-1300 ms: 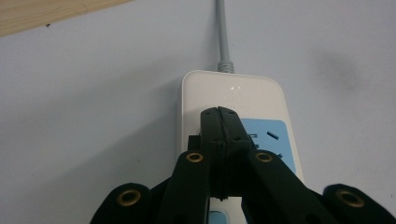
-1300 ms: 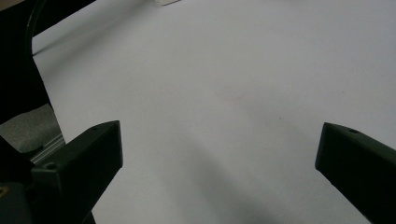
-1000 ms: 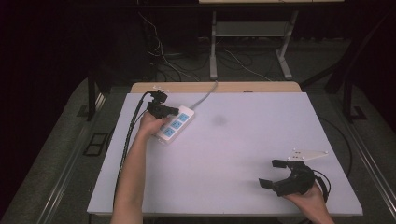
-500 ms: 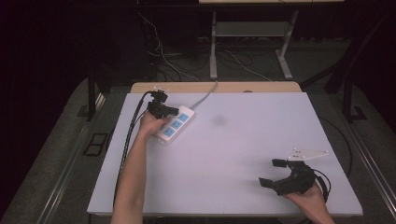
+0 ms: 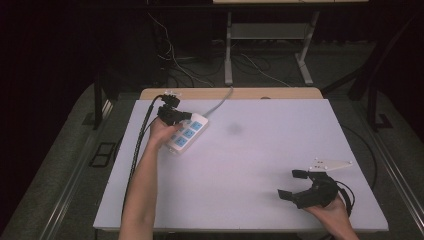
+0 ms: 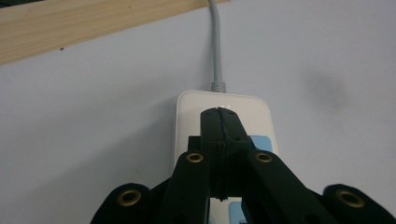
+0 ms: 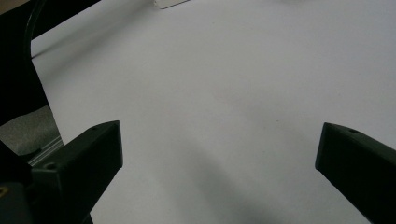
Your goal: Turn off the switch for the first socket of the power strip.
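The white power strip lies on the far left part of the counter, its grey cable going away over the far edge. The left gripper has its jaws closed together, with nothing between them, and the tips are over the strip's top face. It seems the step is to press a switch on the strip; the next move needs a small, straight push down. The right gripper rests near right, jaws wide open and empty
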